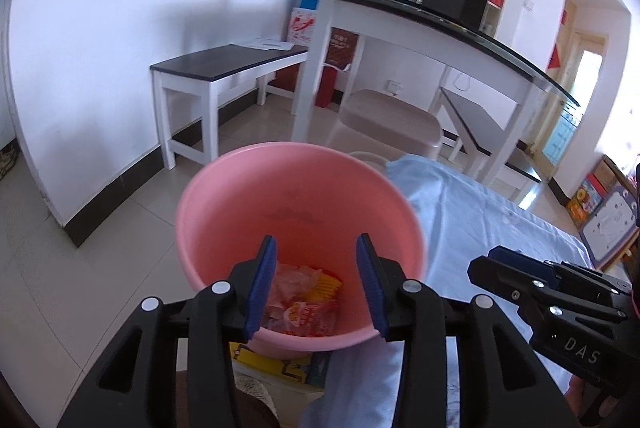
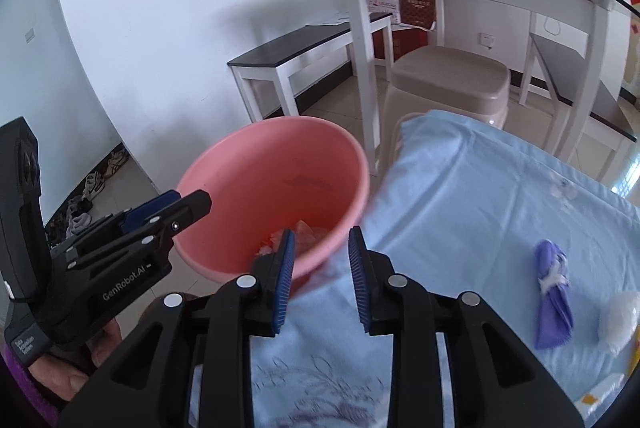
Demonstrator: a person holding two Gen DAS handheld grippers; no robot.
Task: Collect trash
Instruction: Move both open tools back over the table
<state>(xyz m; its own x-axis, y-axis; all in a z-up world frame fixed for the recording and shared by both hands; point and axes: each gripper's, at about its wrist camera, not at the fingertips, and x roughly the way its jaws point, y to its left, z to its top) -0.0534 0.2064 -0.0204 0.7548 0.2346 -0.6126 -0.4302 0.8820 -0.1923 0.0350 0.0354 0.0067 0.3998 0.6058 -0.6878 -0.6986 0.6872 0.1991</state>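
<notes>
So the room is white walls and pale floor tiles (image 1: 80,268), with a glass-topped white table (image 1: 400,7), two dark-topped benches (one by the wall (image 1: 224,63), one under the table (image 1: 472,115)) and one beige plastic stool (image 2: 448,79). Closest to the cameras is a surface covered in a light blue cloth (image 2: 480,187).

One pink bucket (image 1: 296,195) stands just beside the cloth's left edge, and that's where the trash is going: a little heap of crinkly clear, red and yellow wrappers (image 1: 304,300) lies at the bottom of it.

Left gripper (image 1: 316,284) hangs over the bucket's mouth, jaws fairly wide apart, nothing between the blue pads. Right gripper (image 2: 320,276) sits over the cloth's edge right next to the bucket rim, jaws parted narrower than the left's, also empty. A hand (image 2: 68,372) shows under the left tool in the right wrist view.

Still out on the cloth, well right of the bucket: one purple folded wrapper (image 2: 554,292) and one white crumpled wad (image 2: 618,320) just beside it.
</notes>
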